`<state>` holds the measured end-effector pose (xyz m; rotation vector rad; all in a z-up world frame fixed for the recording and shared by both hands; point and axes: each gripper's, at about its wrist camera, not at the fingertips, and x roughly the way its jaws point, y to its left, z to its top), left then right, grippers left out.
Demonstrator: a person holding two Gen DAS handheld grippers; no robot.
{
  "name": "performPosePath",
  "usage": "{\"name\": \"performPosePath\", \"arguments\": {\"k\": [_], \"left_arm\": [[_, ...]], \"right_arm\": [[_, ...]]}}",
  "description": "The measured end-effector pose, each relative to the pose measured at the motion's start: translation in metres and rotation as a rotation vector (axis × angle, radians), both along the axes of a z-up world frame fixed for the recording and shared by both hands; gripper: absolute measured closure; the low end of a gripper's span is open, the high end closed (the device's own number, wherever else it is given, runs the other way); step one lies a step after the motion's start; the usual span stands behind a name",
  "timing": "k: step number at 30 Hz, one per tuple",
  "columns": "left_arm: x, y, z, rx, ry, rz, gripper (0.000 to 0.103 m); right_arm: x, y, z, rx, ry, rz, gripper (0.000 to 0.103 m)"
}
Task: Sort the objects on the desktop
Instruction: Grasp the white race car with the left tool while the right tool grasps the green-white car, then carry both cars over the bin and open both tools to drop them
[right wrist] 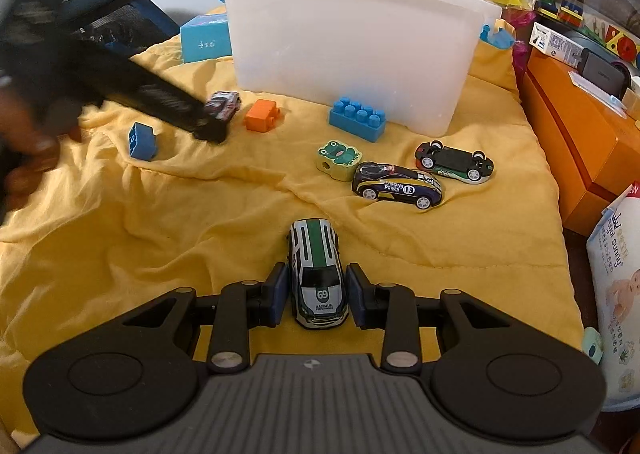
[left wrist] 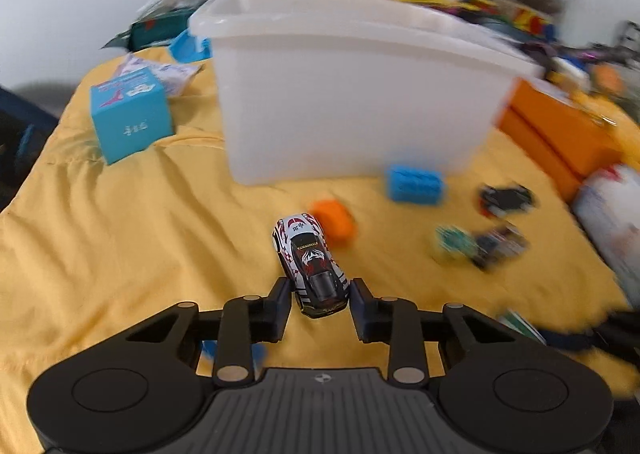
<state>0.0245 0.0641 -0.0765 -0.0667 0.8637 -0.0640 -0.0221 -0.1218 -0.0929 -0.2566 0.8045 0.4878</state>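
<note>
Your left gripper [left wrist: 320, 294] fingers clamp the red-and-white toy car [left wrist: 310, 268]; your right gripper [right wrist: 317, 294] fingers clamp the green-striped car [right wrist: 318, 278]. Both sit over the yellow cloth [right wrist: 120, 234], facing the white bin [right wrist: 348, 53], likely their destination.

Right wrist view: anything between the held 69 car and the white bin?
Mostly bare yellow cloth. Toward the white bin, the frog block and the large blue brick lie slightly right of that line. The 69 car sits between the right gripper's pads.
</note>
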Motion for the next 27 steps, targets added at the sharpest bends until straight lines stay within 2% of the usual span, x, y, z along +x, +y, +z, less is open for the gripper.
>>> {"name": "performPosePath", "arguments": {"k": [4,8,11,14,17,21,24,27], "left_arm": [[-0.036,-0.013,0.002,-0.033,0.05,-0.132,0.068],[-0.06,-0.026,-0.01,0.003,0.084,-0.218,0.067],[-0.066,-0.03,-0.015,0.016,0.071,-0.212,0.066],[-0.061,-0.03,-0.015,0.01,0.065,-0.191,0.06],[-0.057,-0.032,-0.018,0.014,0.053,-0.176,0.06],[-0.057,-0.03,-0.018,0.008,0.051,-0.172,0.069],[-0.059,-0.028,-0.008,-0.005,0.027,-0.186,0.069],[-0.06,-0.032,0.016,0.037,-0.05,-0.223,0.069]], "right_arm": [[0.0,0.001,0.0,-0.004,-0.003,0.001,0.067],[-0.001,0.002,0.0,-0.008,-0.005,-0.005,0.067],[-0.002,0.002,-0.001,-0.002,-0.004,-0.012,0.067],[-0.002,0.002,0.0,-0.009,-0.007,-0.008,0.067],[-0.001,0.002,-0.001,-0.007,-0.005,-0.007,0.067],[-0.001,0.002,-0.001,-0.017,-0.011,0.007,0.068],[0.0,0.001,0.001,-0.013,0.002,0.017,0.07],[0.0,-0.004,0.008,0.024,0.01,-0.004,0.07]]}}
